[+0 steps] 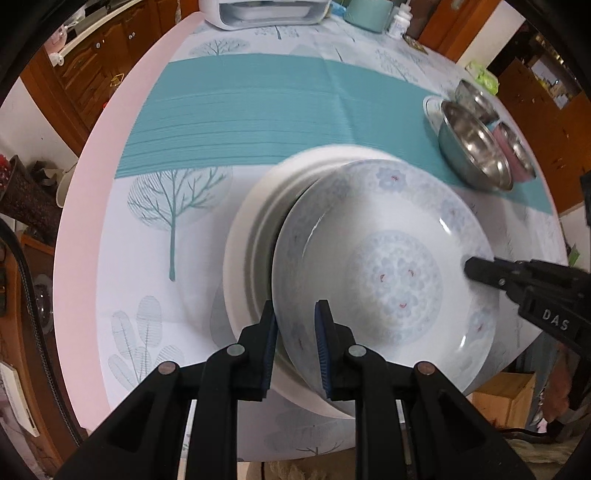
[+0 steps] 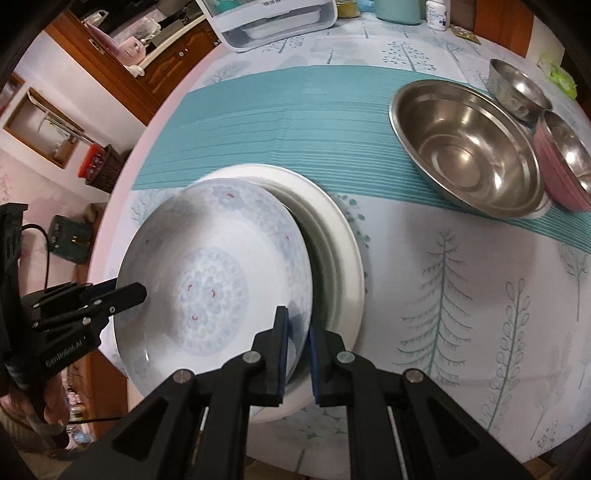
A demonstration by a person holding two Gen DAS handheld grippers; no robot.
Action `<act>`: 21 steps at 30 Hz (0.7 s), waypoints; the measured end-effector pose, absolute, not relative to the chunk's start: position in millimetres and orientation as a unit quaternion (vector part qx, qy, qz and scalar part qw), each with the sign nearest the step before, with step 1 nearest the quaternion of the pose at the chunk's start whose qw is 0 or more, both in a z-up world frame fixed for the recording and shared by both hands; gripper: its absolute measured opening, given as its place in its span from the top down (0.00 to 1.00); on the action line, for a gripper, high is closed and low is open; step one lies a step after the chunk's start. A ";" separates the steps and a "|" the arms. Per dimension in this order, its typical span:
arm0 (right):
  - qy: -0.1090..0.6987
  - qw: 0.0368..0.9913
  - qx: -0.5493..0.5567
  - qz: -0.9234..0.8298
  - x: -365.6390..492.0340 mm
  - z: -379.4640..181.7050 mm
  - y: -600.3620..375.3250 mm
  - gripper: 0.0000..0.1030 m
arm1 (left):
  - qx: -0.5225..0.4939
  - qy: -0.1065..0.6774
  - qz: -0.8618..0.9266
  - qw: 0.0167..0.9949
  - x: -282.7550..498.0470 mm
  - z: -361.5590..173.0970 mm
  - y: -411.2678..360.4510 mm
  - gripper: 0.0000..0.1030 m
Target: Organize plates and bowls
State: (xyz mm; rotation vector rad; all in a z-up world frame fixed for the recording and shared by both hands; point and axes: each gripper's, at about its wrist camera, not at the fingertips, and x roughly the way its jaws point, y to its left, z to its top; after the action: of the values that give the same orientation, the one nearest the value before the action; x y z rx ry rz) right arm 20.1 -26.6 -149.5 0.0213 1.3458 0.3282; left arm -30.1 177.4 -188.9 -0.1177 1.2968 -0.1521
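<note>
A floral-patterned plate (image 1: 388, 273) is held by both grippers over a stack of plain white plates (image 1: 255, 229). My left gripper (image 1: 294, 314) is shut on its left rim. My right gripper (image 2: 298, 320) is shut on its right rim; the floral plate (image 2: 210, 280) sits tilted over the white stack (image 2: 340, 254). Each gripper shows in the other's view, the right (image 1: 476, 269) and the left (image 2: 125, 291). A large steel bowl (image 2: 465, 147), a small steel bowl (image 2: 517, 88) and a pink-walled bowl (image 2: 565, 162) stand at the far right.
The round table (image 1: 92, 206) has a tree-print cloth with a teal band (image 1: 258, 110). A white appliance (image 2: 273, 22), a green container (image 2: 395, 9) and a small bottle (image 2: 437, 14) stand at the far edge. Wooden cabinets surround it.
</note>
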 end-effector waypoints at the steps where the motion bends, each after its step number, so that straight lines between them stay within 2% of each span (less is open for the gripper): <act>1: 0.619 0.771 0.006 0.148 18.9 -150.2 -26.7 0.90 | -0.050 0.604 -0.068 0.793 -31.6 -191.3 176.1 0.84; 11: 0.614 0.777 -0.018 0.134 18.3 -159.2 -18.6 0.90 | -0.027 0.589 -0.052 0.806 -25.9 -186.5 176.2 0.83; 14: 0.613 0.779 -0.025 0.131 19.2 -159.0 -15.8 0.89 | -0.023 0.589 -0.056 0.806 -28.7 -185.3 176.7 0.81; 16: 0.612 0.780 -0.032 0.126 19.4 -158.9 -14.3 0.86 | -0.021 0.585 -0.062 0.808 -28.4 -183.4 174.1 0.76; 19: 0.608 0.784 -0.044 0.116 18.6 -158.0 -12.5 0.86 | -0.011 0.572 -0.062 0.818 -29.6 -176.4 170.4 0.61; 21: 0.608 0.784 -0.044 0.115 18.2 -157.3 -12.3 0.84 | 0.000 0.564 -0.059 0.824 -29.5 -172.3 165.8 0.44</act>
State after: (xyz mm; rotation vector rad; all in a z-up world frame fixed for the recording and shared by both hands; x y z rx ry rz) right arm 18.2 -12.3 -157.3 -0.0960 1.3119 0.2485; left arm -29.5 165.8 -172.3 0.0003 1.1994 -0.1252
